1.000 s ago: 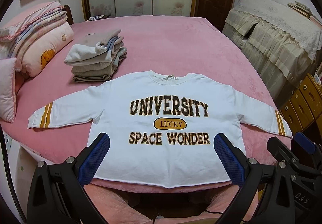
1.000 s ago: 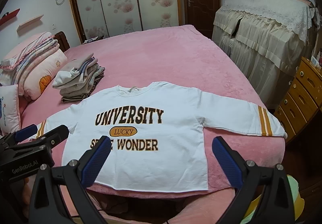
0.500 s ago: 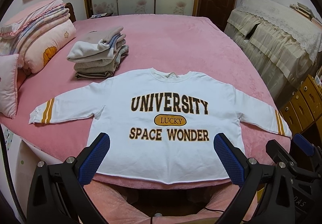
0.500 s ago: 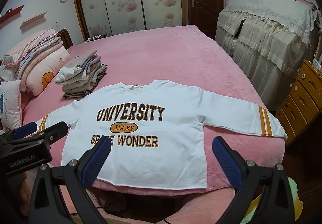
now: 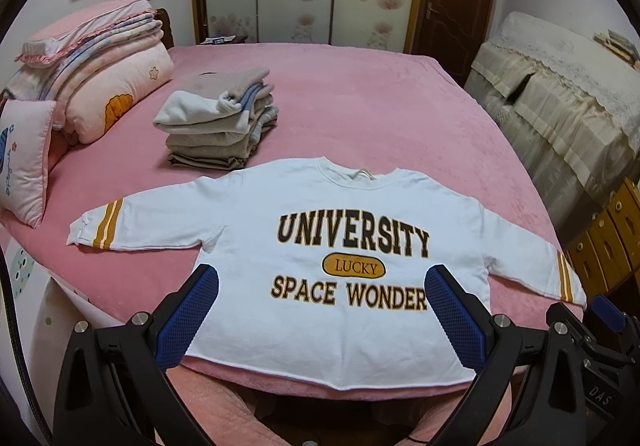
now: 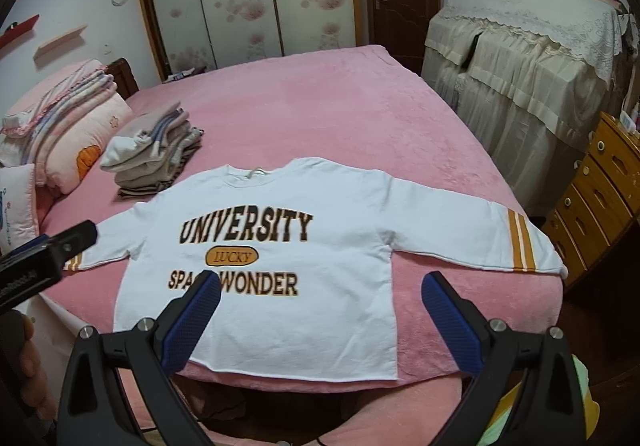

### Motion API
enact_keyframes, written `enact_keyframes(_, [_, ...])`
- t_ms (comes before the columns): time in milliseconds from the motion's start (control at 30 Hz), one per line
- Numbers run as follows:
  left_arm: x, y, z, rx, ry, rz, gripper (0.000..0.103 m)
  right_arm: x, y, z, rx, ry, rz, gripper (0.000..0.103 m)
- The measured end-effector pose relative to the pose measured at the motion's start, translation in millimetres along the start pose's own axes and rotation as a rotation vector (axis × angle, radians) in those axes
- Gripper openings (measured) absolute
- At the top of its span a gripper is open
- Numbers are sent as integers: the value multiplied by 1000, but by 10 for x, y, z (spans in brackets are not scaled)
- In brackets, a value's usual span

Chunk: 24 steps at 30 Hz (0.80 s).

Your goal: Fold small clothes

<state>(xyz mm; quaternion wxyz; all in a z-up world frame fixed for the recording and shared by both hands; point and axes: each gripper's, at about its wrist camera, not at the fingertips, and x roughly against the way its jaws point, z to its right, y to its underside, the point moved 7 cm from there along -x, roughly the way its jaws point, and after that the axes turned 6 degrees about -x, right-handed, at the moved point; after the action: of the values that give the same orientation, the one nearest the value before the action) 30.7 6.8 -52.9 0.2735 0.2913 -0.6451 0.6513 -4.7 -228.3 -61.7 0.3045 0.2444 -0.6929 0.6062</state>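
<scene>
One white sweatshirt [image 5: 340, 246] flat ahead of both wide-apart grippers, left gripper [image 5: 320, 310], right gripper [image 6: 320, 310], one folded clothes stack [image 5: 218, 121] beyond-left, pillows [image 5: 100, 85] far left

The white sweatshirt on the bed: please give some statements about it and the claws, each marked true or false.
1. The white sweatshirt lies flat with both sleeves spread out. True.
2. The left claw is shut on the hem. False: it is open and holds nothing.
3. A stack of folded clothes sits beyond the sweatshirt. True.
4. The right claw grips a sleeve. False: it is open, apart from the cloth.
</scene>
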Motion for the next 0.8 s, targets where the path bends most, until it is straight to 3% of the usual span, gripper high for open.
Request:
enact_keyframes(267, [-154,-43,-199,0,4,-10,102,-111,-77,-148,-16,20,-17,101])
enact_keyframes(633, [-234,-207,-302,-91,-2,57,102,-138,-244,-436,-21,64,30,101])
enact_keyframes(800, [-221,-299,-335,-81,24,85,102,-119,-341,-542,7,92,50,101])
